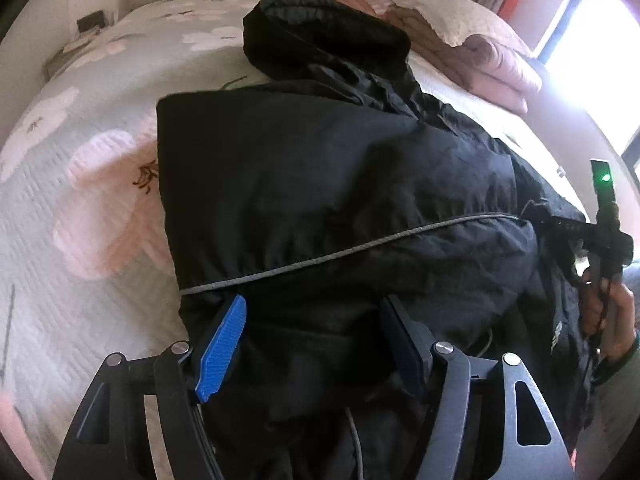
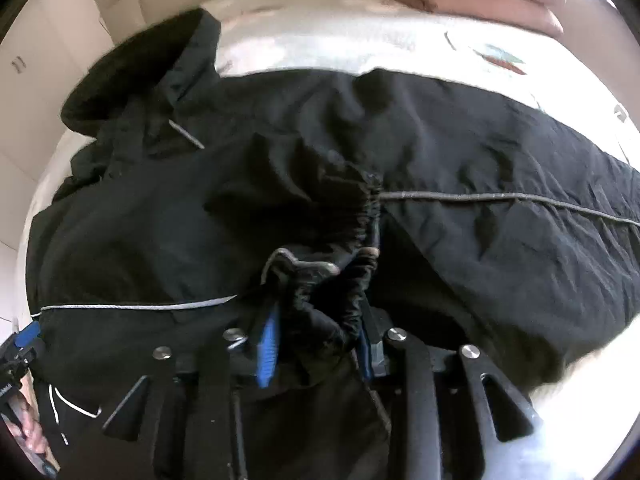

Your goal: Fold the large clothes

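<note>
We see the black jacket (image 1: 340,184) spread on the bed (image 1: 80,200), its hood (image 1: 320,36) at the far end from both tools, so the long axis runs away from us, hem nearest. The left hand-held gripper (image 1: 316,340) hangs over the near hem with its jaws wide apart; fabric lies below and between the blue pads (image 1: 222,348), but they do not press it. The right hand-held gripper (image 2: 316,332) has closed on a bunched cuff (image 2: 360,216), the elastic gather just ahead of its fingertips. We judge the sleeve is the part in hand, and the body lies ahead and to the left of that grip, so the right side leads while the left, nearer the hem corner, has yet to take hold.
</note>
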`<state>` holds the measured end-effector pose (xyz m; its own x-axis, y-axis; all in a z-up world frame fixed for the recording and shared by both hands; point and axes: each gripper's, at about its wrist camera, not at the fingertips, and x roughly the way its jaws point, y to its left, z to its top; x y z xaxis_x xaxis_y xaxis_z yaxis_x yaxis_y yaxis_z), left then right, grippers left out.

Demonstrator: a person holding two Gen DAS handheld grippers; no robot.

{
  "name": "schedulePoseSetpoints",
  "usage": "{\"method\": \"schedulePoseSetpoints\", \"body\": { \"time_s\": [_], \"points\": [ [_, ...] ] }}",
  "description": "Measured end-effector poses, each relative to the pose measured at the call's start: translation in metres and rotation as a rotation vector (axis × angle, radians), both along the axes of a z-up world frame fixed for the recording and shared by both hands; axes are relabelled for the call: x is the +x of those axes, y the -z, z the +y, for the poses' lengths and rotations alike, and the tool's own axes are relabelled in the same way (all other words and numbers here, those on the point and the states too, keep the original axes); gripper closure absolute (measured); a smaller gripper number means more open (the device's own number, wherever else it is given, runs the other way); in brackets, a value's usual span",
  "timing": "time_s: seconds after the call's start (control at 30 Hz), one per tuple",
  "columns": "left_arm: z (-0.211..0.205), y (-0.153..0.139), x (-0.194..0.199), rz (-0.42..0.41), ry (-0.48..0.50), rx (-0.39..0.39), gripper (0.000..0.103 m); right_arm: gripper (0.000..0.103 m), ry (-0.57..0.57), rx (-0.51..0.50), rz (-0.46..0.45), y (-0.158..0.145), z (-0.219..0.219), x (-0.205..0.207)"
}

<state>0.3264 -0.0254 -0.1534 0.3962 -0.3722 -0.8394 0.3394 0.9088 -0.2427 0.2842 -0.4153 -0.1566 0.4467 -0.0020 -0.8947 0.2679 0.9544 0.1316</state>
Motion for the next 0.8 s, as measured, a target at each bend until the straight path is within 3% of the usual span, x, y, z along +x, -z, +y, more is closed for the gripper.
{"method": "schedulePoseSetpoints", "body": {
  "time_s": [0.1, 0.2, 0.3, 0.4, 0.47, 0.5, 0.57, 0.6, 0.73, 0.8],
  "points": [
    [0.001, -0.028, -0.007, -0.083, 0.005, -0.036, 0.033, 0.062, -0.024, -0.040, -0.017, -0.017, 0.001, -0.005],
    [-0.001, -0.060, -0.013, -0.184, -0.019, -0.085, 0.033, 0.048, -0.012, -0.076, -0.131, -0.051, 0.005, -0.016],
    [-0.019, -0.063, -0.005, -0.163, 0.013, -0.087, 0.033, 0.033, -0.043, -0.088, -0.223, -0.074, 0.024, -0.024],
    [-0.037, -0.029, 0.007, -0.075, -0.003, -0.011, 0.033, 0.033, -0.118, -0.141, -0.203, -0.068, 0.051, -0.016],
    [-0.038, -0.004, 0.010, -0.005, -0.032, -0.011, 0.033, 0.040, -0.150, -0.155, -0.134, -0.039, 0.064, -0.003],
    [-0.036, 0.007, 0.009, -0.014, -0.054, -0.017, 0.033, 0.047, -0.153, -0.149, -0.098, -0.029, 0.062, -0.009],
    [-0.035, 0.009, 0.001, -0.069, -0.070, -0.029, 0.033, 0.050, -0.144, -0.126, 0.003, 0.007, 0.059, 0.000],
    [-0.036, 0.009, 0.000, -0.074, -0.072, -0.023, 0.033, 0.051, -0.142, -0.130, -0.006, 0.010, 0.059, 0.000],
    [-0.038, 0.009, 0.001, -0.071, -0.066, 0.002, 0.033, 0.052, -0.148, -0.168, -0.002, 0.002, 0.064, 0.001],
    [-0.039, 0.005, 0.000, -0.076, -0.068, 0.002, 0.033, 0.051, -0.158, -0.120, -0.036, -0.009, 0.057, -0.004]
  ]
}}
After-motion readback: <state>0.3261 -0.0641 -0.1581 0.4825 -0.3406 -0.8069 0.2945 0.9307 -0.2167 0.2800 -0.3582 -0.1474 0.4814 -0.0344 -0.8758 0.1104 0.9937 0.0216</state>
